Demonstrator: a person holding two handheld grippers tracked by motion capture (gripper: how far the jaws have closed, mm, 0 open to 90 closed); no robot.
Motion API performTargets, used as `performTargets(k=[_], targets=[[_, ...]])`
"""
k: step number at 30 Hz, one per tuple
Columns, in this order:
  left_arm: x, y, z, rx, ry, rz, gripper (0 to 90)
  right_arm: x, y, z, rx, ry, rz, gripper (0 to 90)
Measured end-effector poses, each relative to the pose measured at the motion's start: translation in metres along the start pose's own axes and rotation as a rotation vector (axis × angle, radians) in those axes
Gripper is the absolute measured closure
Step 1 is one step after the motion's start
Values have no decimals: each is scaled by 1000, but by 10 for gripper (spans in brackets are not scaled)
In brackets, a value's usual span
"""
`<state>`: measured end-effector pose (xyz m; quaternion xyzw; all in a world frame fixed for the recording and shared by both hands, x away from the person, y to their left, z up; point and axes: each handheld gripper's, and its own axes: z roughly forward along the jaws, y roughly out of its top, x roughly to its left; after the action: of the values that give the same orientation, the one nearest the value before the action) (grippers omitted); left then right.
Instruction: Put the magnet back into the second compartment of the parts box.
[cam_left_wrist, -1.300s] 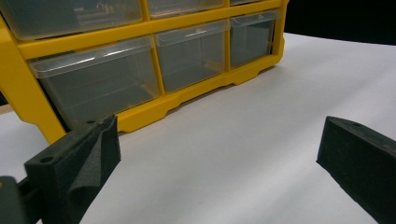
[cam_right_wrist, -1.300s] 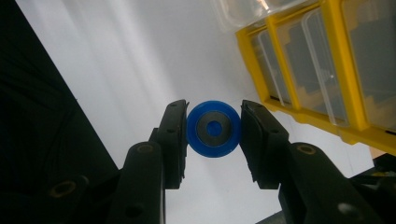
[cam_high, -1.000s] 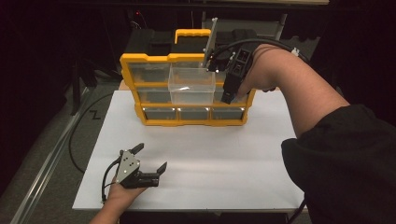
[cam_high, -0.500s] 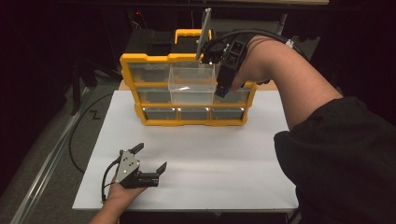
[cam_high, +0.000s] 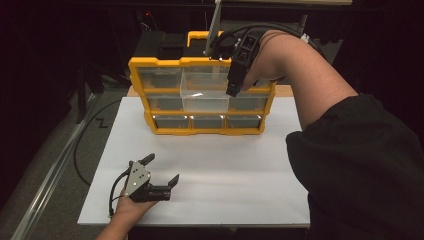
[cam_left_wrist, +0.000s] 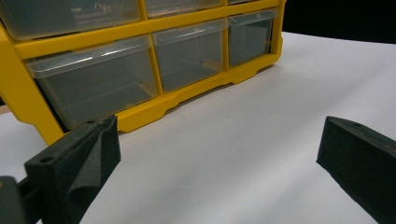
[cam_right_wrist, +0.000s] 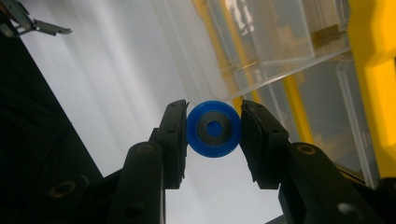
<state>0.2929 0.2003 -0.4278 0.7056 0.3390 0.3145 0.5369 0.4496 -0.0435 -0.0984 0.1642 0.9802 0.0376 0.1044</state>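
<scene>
A yellow drawer cabinet (cam_high: 140, 64) stands at the back of the white table (cam_high: 240, 170). One clear drawer (cam_high: 202, 95) in its middle row is pulled out. My right gripper (cam_high: 233, 90) points down over that drawer's right end. In the right gripper view its jaws are shut on a blue round disc (cam_right_wrist: 214, 129) with a grey ring and a blue centre, above the clear drawer (cam_right_wrist: 280, 32). My left gripper (cam_high: 161, 171) rests low at the table's front left, open, with nothing between its fingers (cam_left_wrist: 79, 158); the cabinet (cam_left_wrist: 18, 93) lies ahead of it.
The cabinet's bottom row holds three shut clear drawers (cam_high: 207, 121). A black case (cam_high: 160, 45) sits behind the cabinet. A cable (cam_high: 90, 135) runs off the table's left side. The person's right arm (cam_high: 320, 95) reaches over the table's right half.
The right gripper has drifted a little to the left and toward the pulled-out drawer, still gripping the disc. The left gripper has stayed where it was.
</scene>
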Motion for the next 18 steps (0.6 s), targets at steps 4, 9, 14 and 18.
performTargets(k=[4,9,14,18], targets=[[1,0,0,-1,4,-1,1,-6,4,1,-5,7,14,648],[1,0,0,-3,2,-1,1,-12,10,0,-12,4,18,648],[1,0,0,-3,0,-2,1,-15,16,-1,-18,-9,19,649],[1,0,0,-4,-1,-1,1,-15,21,1,-19,-14,18,648]])
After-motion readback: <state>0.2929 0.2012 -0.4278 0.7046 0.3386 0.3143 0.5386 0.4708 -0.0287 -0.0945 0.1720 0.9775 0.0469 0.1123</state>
